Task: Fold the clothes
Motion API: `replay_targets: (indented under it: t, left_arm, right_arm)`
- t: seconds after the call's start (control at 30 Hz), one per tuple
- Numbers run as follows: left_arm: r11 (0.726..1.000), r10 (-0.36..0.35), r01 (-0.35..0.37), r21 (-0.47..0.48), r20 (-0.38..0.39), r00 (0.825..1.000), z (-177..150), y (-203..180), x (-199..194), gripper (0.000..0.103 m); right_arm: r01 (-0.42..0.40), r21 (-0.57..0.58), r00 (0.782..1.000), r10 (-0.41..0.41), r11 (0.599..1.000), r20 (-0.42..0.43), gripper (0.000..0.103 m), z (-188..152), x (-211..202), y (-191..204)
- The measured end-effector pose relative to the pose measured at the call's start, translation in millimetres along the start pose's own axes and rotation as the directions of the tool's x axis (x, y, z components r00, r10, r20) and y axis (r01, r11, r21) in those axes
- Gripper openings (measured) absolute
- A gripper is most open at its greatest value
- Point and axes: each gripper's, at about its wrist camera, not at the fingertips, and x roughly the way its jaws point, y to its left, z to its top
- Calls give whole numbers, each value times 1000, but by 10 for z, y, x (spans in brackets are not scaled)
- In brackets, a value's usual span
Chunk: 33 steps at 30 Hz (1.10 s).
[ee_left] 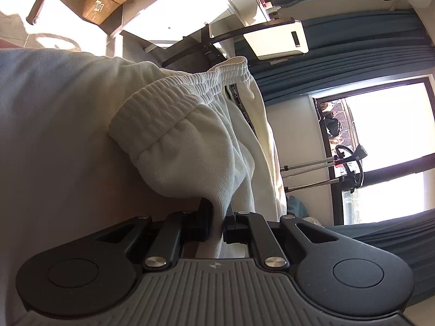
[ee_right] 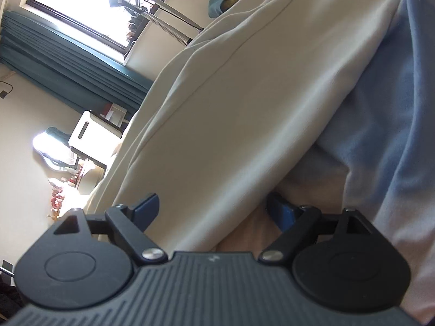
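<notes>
The cream sweatpants point(ee_left: 206, 135), filling the frame's centre, are pinched by the nearly closed left gripper point(ee_left: 217, 224). In the right view, the sweatpants point(ee_right: 231, 114) run between the wide-spread right gripper point(ee_right: 213, 207) fingers, ungripped, over a blue blanket point(ee_right: 394, 108).

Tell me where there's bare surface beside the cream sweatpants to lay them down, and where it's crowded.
The left gripper is clamped on the cream sweatpants. Free room: the pale blue bedding left of the waistband in the left wrist view, and the blue stretch right of the cloth in the right wrist view. Crowded: between the open right gripper fingers, where cloth lies.
</notes>
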Motion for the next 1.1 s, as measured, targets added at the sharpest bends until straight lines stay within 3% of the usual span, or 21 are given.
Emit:
replay_targets:
  t: [0.1,0.23,0.33,0.5,0.63,0.73,0.9,1.03,1.1]
  left_arm:
    - [1000,6,-6,-8,-1,1000,21,21,18,10]
    - [998,12,-12,-63,-8,1000,59,109,82,10]
    - [998,37,-37,-48,-6,999,61,98,116,11]
    - [998,54,-54,-17,2,999,55,46,120,11]
    - [998,47,-47,-35,-4,999,59,70,122,12]
    - [998,64,-64,-28,9,998,16,53,131,15]
    - [997,80,-80,-1,21,997,7,-1,152,15]
    - [995,89,-90,35,31,996,-8,-36,163,15]
    - [994,95,-97,52,41,995,-29,-59,172,15]
  right_arm:
    - [-18,30,1000,18,999,25,88,76,76,-64]
    - [-74,162,996,64,984,68,88,249,46,-239]
    - [-107,218,989,80,970,128,87,373,-48,-374]
    - [-113,290,970,42,950,240,87,579,-270,-644]
    - [-198,430,958,81,881,277,87,671,-382,-960]
    - [-228,473,952,92,851,292,86,711,-415,-1058]
    - [-216,466,944,62,858,323,85,850,-436,-1075]
    - [-145,429,925,-32,892,378,85,1117,-480,-1171]
    - [-110,443,920,-77,890,384,81,1269,-470,-1262]
